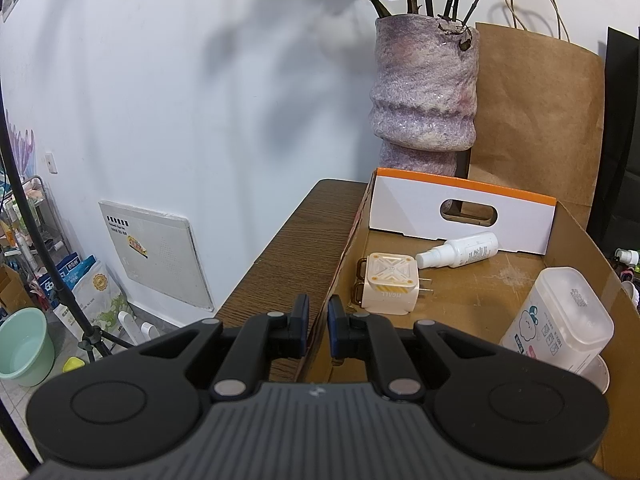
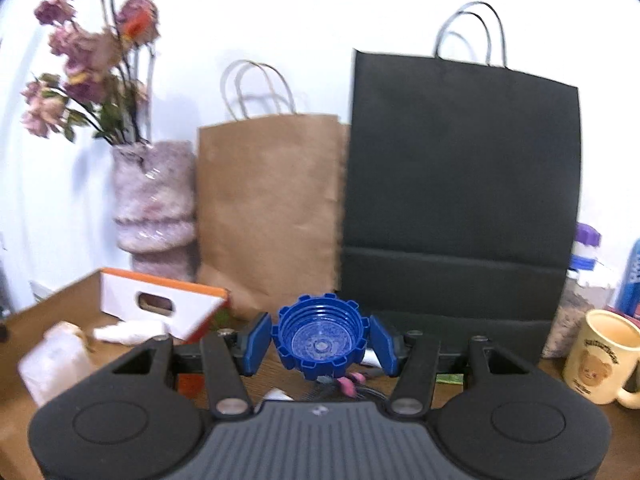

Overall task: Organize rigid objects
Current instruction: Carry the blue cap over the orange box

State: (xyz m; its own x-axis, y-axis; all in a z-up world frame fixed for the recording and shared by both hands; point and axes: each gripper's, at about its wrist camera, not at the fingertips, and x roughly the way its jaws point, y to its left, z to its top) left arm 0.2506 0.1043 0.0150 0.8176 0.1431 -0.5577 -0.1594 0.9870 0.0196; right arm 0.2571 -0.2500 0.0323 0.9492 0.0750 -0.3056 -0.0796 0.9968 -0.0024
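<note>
My left gripper (image 1: 318, 322) is shut on the left wall of the open cardboard box (image 1: 338, 276), one finger on each side of it. Inside the box lie a cream plug adapter (image 1: 390, 286), a white spray bottle (image 1: 460, 250) and a clear plastic tub (image 1: 560, 322). My right gripper (image 2: 320, 340) is shut on a blue ribbed cap (image 2: 320, 336), held above the table with its hollow side facing the camera. The box (image 2: 52, 304) lies to its left, with the tub (image 2: 56, 360) and bottle (image 2: 128, 332) blurred.
A purple vase (image 1: 424, 92) with dried flowers, a brown paper bag (image 2: 272, 208) and a black paper bag (image 2: 460, 184) stand behind the box. A cream mug (image 2: 600, 356) stands at the right. The table's left edge (image 1: 276, 240) drops to the floor.
</note>
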